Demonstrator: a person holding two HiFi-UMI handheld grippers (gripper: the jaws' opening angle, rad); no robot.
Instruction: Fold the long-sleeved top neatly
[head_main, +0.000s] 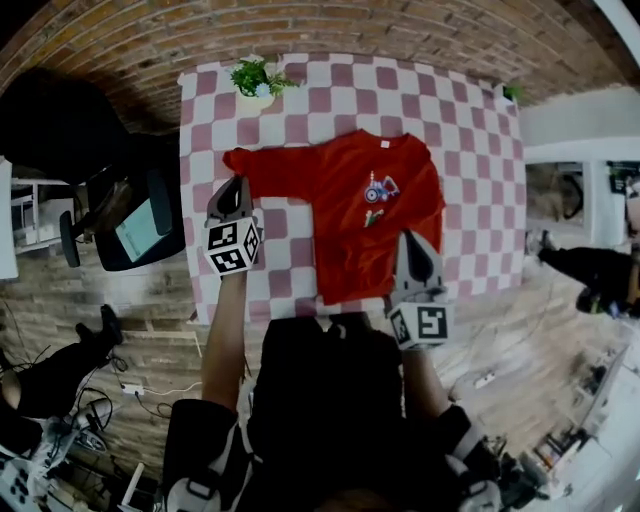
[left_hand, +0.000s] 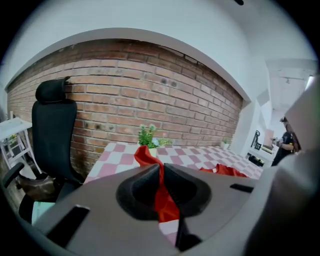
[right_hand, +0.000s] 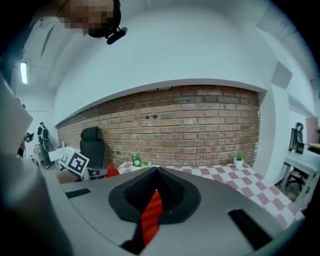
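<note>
Red cloth is pinched in both grippers: the left gripper's (head_main: 236, 183) fingers are closed on the sleeve (head_main: 270, 165) end, and the right gripper's (head_main: 408, 238) on what looks like the hem's corner. One top (head_main: 370, 210) lies spread on the checked worktop (head_main: 470, 130), its body to the right and one sleeve stretched left. Two plants stand along the far edge, one (head_main: 257, 80) toward the left corner and one (head_main: 510, 93) at the right, both clear of the top. One black chair (left_hand: 52, 135) stands left of the worktop, before a brick wall (left_hand: 150, 85).
</note>
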